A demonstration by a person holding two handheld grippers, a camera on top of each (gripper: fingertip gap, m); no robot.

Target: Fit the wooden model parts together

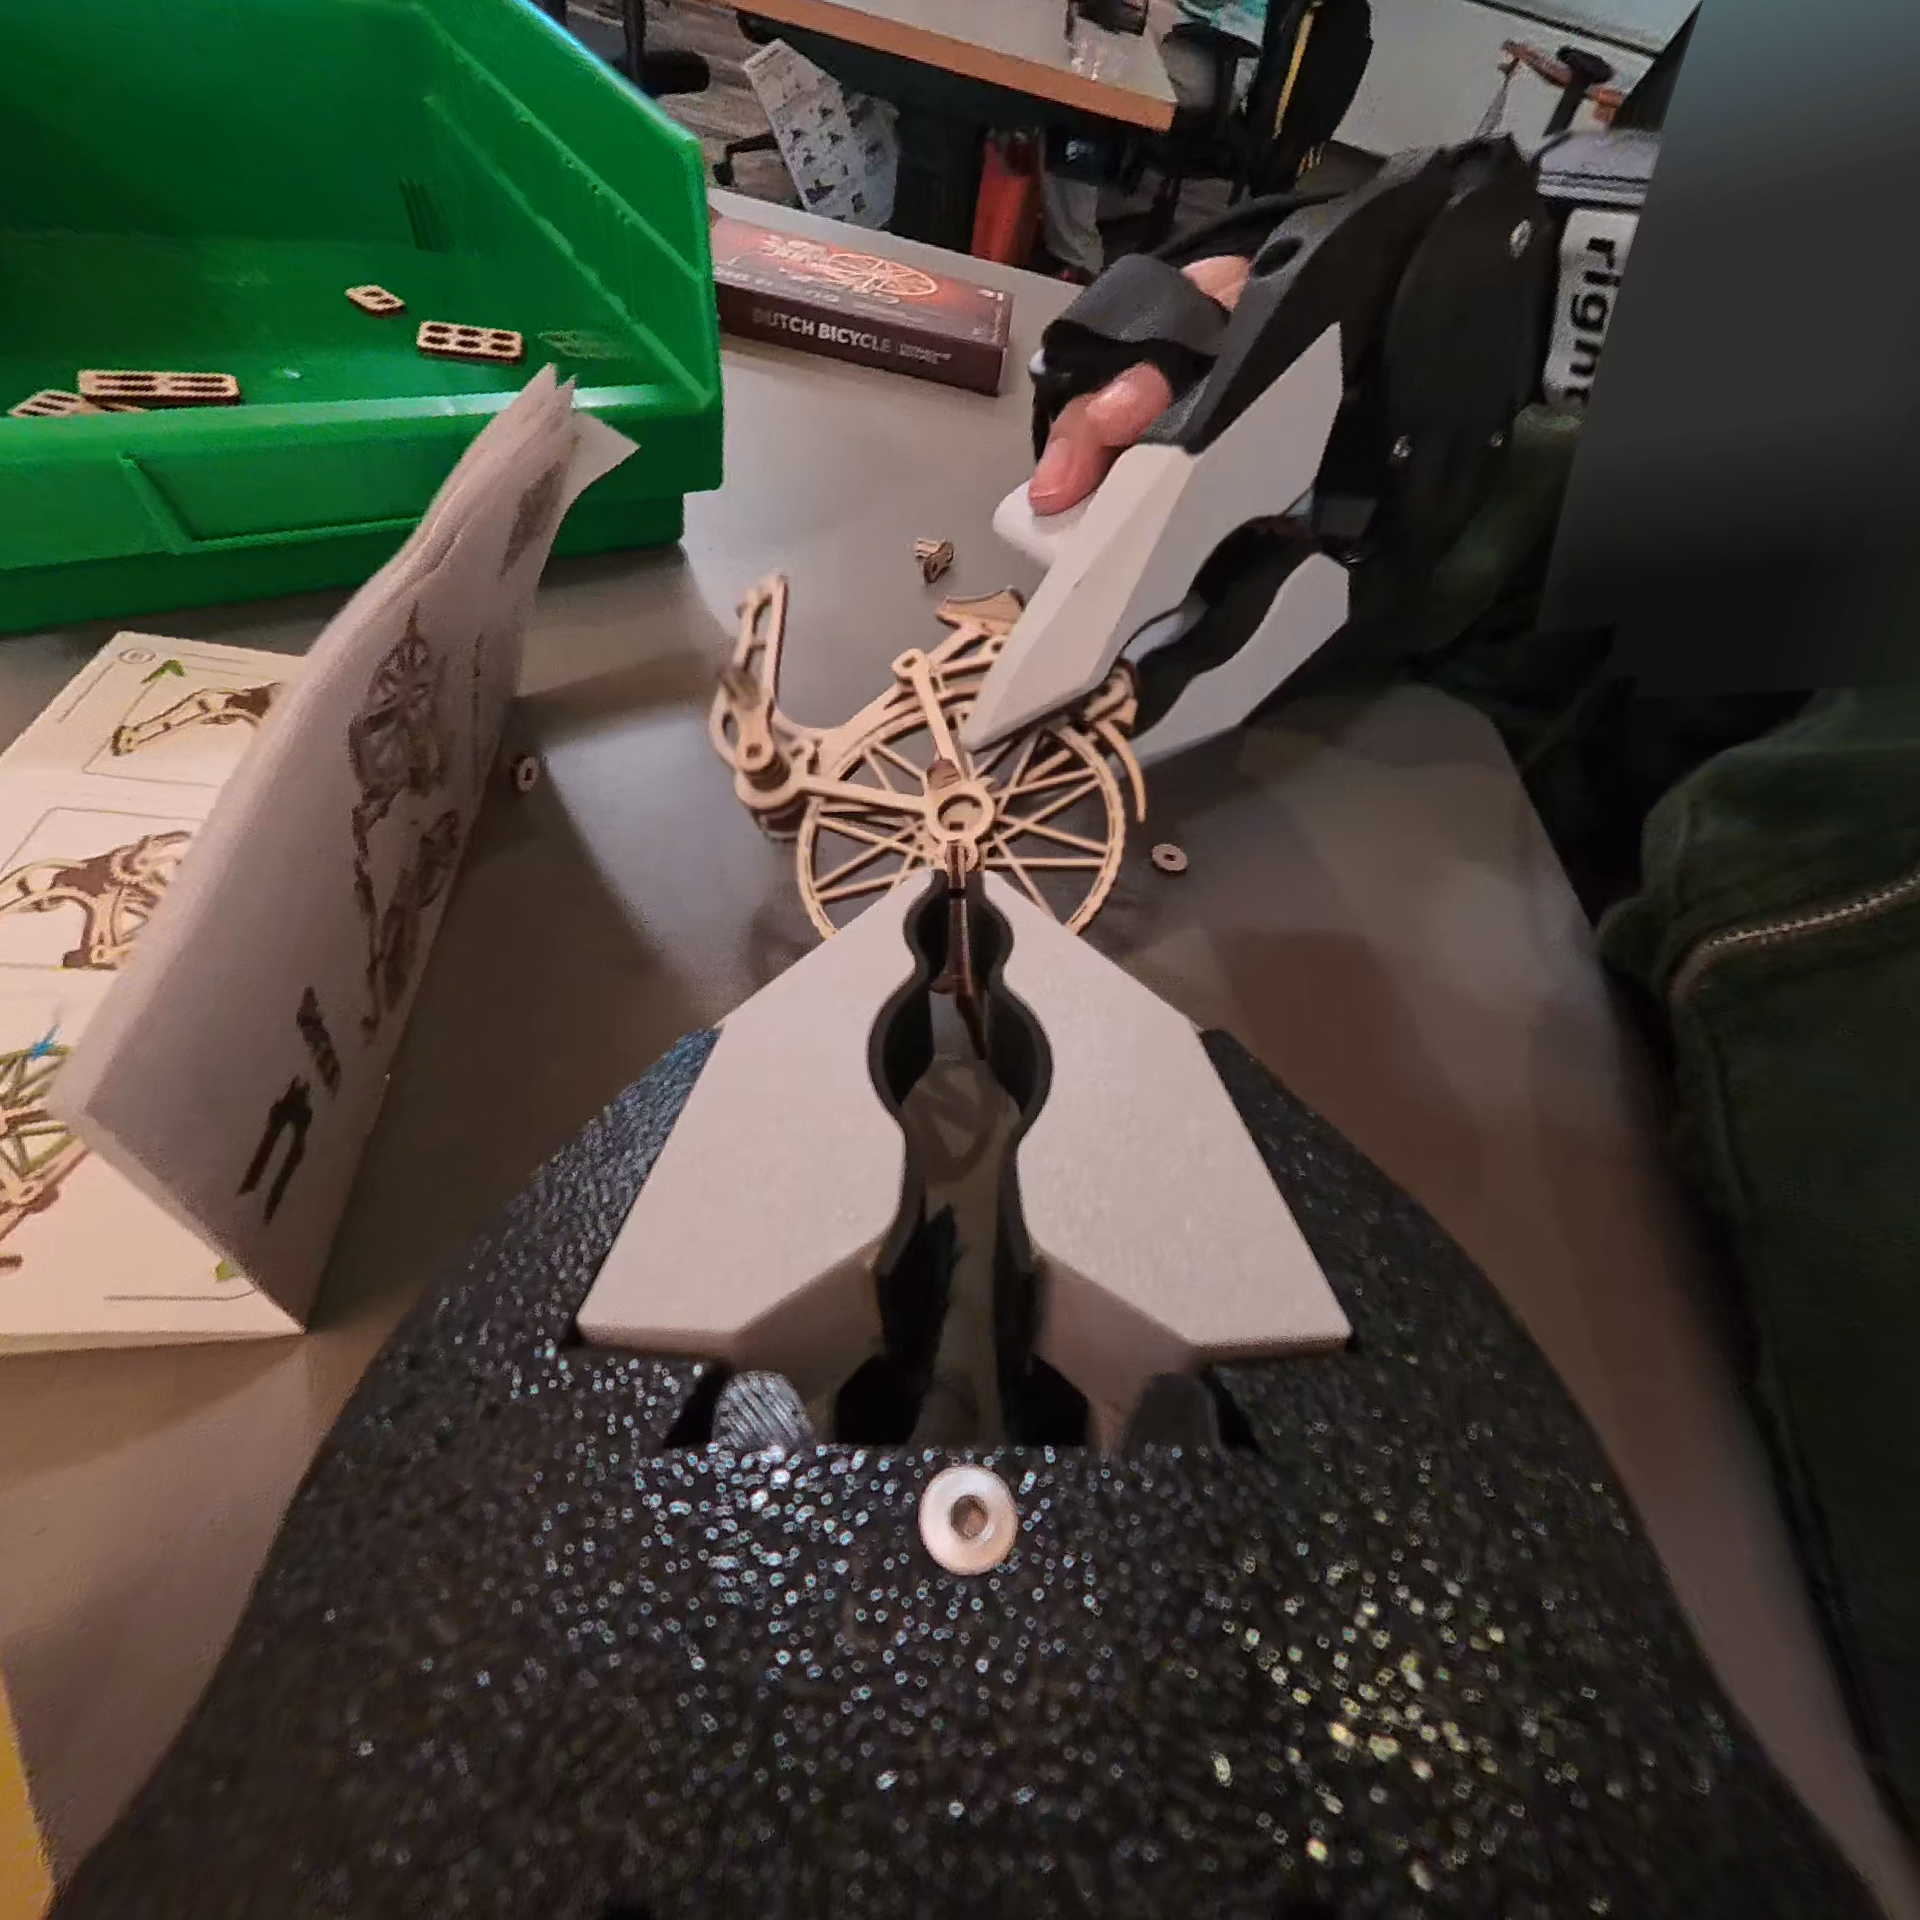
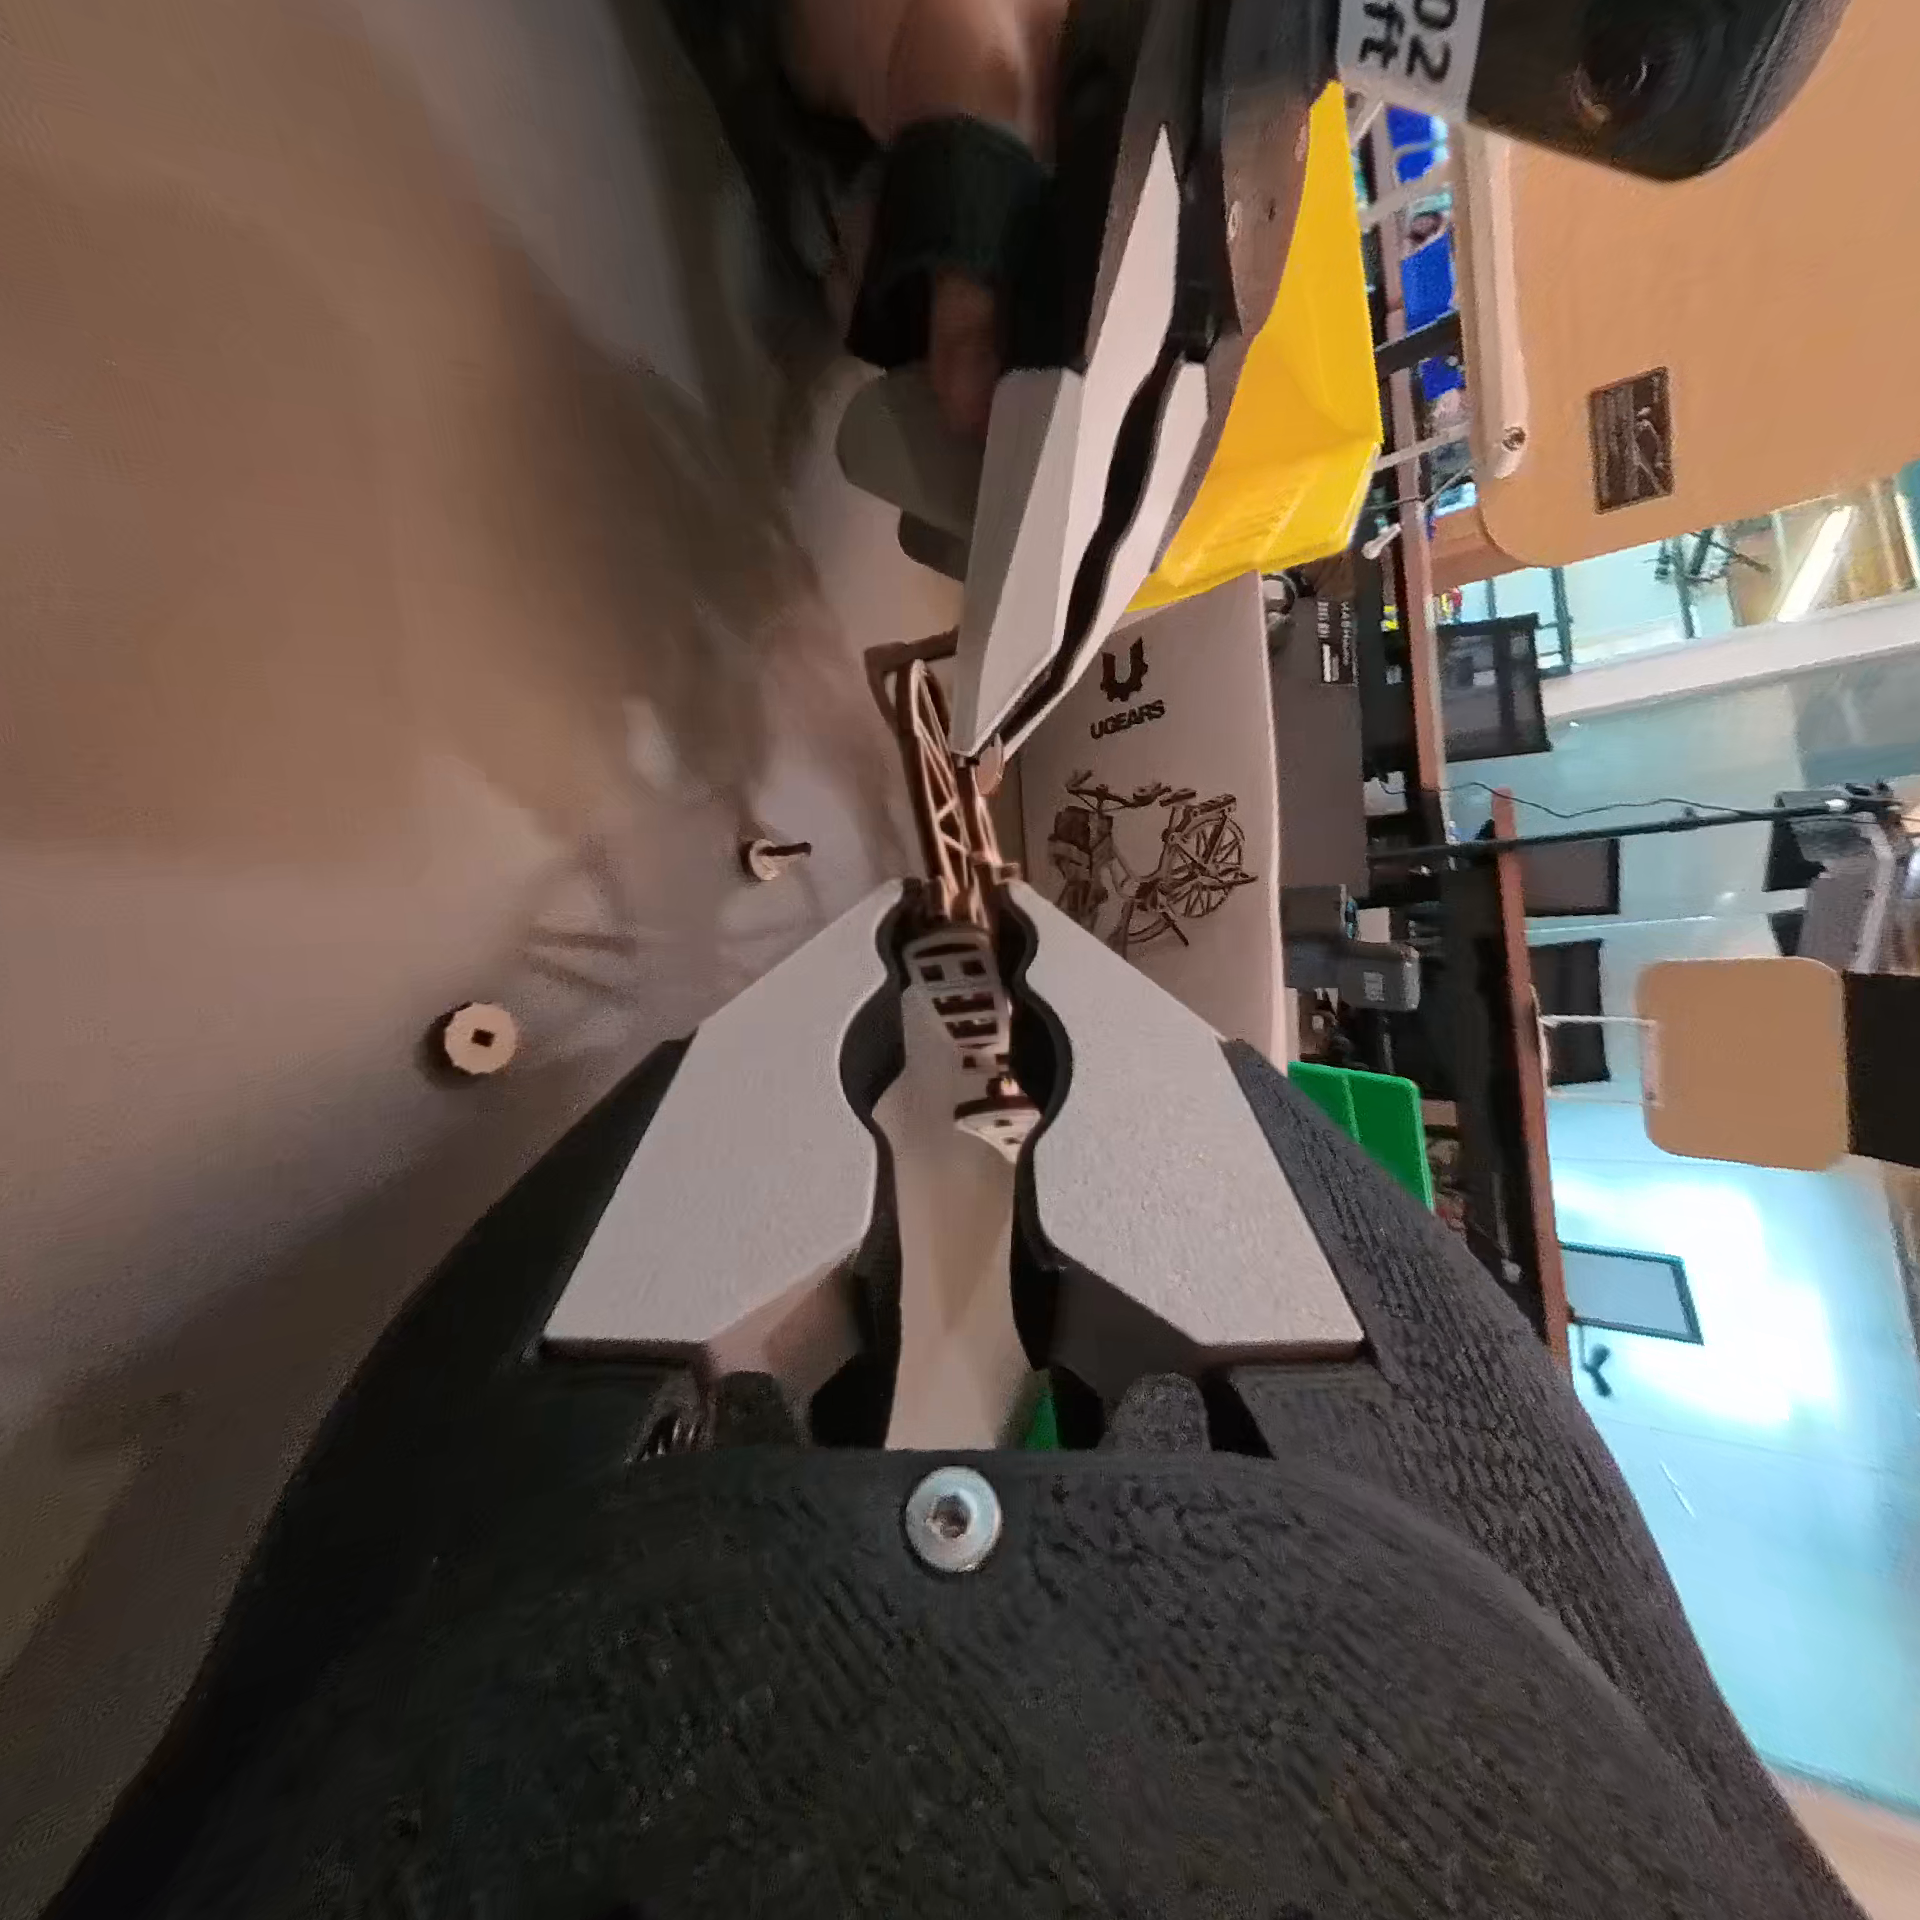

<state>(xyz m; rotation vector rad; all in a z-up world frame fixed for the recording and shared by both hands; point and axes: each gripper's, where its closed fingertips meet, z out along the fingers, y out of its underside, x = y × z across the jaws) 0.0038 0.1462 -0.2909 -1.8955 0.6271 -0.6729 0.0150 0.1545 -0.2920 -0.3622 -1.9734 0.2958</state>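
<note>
A partly built wooden bicycle model (image 1: 914, 769) stands on the grey table (image 1: 1351, 987), its spoked wheel facing my left wrist view. My left gripper (image 1: 956, 888) is shut on a thin wooden part (image 1: 961, 961) right under the wheel hub. My right gripper (image 1: 1049, 712) comes in from the upper right and pinches the model's rear. In the right wrist view my right gripper (image 2: 951, 899) is shut on the model's slotted rear rack (image 2: 961, 987). The left gripper (image 2: 971, 743) meets the wheel (image 2: 935, 769) from above.
A green bin (image 1: 582, 436) with several wooden pieces stands at the back left. An open instruction booklet (image 1: 312, 883) lies left and a brown box (image 1: 862, 301) behind. Loose small parts (image 1: 1169, 857) (image 2: 473, 1039) lie on the table. A green bag (image 1: 1766, 1039) sits right, a yellow bin (image 2: 1288, 416) beyond.
</note>
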